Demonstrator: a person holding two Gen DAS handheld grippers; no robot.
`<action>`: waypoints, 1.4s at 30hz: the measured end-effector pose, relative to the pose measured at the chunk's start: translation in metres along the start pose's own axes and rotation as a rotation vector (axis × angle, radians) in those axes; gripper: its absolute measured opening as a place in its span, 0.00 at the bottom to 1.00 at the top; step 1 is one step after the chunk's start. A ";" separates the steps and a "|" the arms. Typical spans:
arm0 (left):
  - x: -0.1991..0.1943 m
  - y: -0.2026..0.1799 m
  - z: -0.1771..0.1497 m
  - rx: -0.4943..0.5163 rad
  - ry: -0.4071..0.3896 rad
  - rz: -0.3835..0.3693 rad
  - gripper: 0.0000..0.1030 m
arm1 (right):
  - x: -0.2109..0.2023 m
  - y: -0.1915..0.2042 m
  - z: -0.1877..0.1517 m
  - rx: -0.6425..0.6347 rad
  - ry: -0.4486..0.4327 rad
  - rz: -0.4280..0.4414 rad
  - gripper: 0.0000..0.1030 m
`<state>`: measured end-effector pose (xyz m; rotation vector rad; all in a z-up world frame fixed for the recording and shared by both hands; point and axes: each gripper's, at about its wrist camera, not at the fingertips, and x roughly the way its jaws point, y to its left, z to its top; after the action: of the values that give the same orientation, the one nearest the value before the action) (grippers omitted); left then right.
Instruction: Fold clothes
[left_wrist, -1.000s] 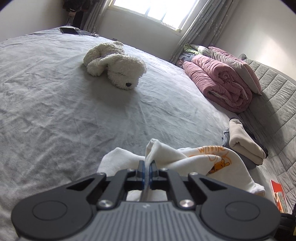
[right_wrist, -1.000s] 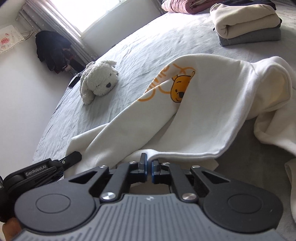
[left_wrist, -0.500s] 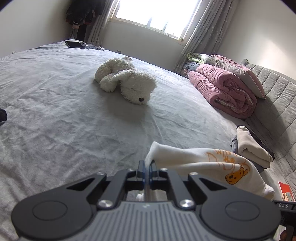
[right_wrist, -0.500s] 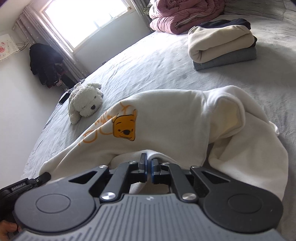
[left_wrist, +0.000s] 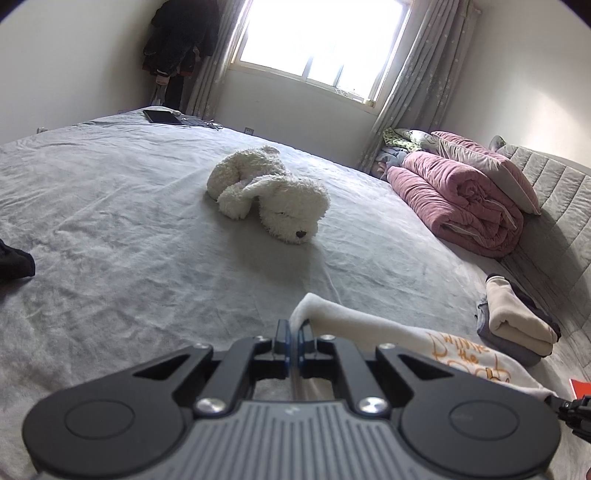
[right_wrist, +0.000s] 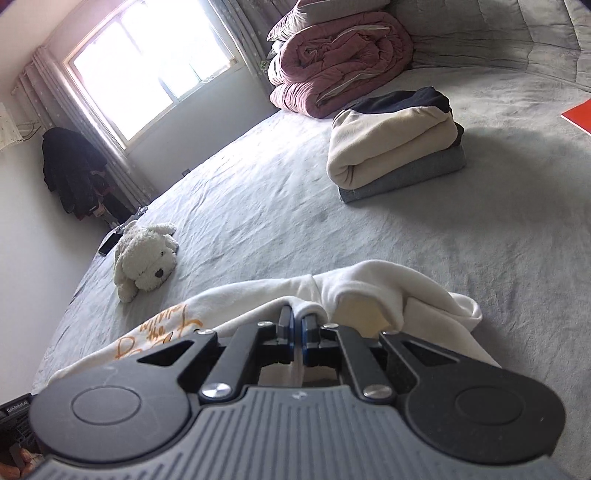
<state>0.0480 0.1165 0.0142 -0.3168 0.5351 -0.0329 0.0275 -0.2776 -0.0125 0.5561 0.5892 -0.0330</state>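
Over the grey bed (left_wrist: 147, 236), I hold the cream sweatshirt (right_wrist: 369, 291) with my left gripper (left_wrist: 294, 332) and right gripper (right_wrist: 297, 320) both clamped on its edge.

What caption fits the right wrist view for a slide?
Right gripper pinching a white sweatshirt above the grey bed, folded clothes stack beyond.
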 end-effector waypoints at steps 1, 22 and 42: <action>0.001 0.000 0.002 -0.006 -0.003 -0.001 0.04 | 0.001 0.002 0.001 -0.003 -0.002 0.000 0.04; 0.009 -0.025 -0.024 0.019 0.210 -0.037 0.56 | 0.028 0.031 -0.014 0.027 0.148 -0.044 0.61; -0.004 -0.013 -0.090 0.261 0.421 -0.105 0.56 | 0.026 0.011 -0.054 -0.088 0.322 -0.067 0.62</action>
<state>-0.0004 0.0782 -0.0531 -0.0794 0.9207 -0.2739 0.0235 -0.2372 -0.0584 0.4584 0.9191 0.0198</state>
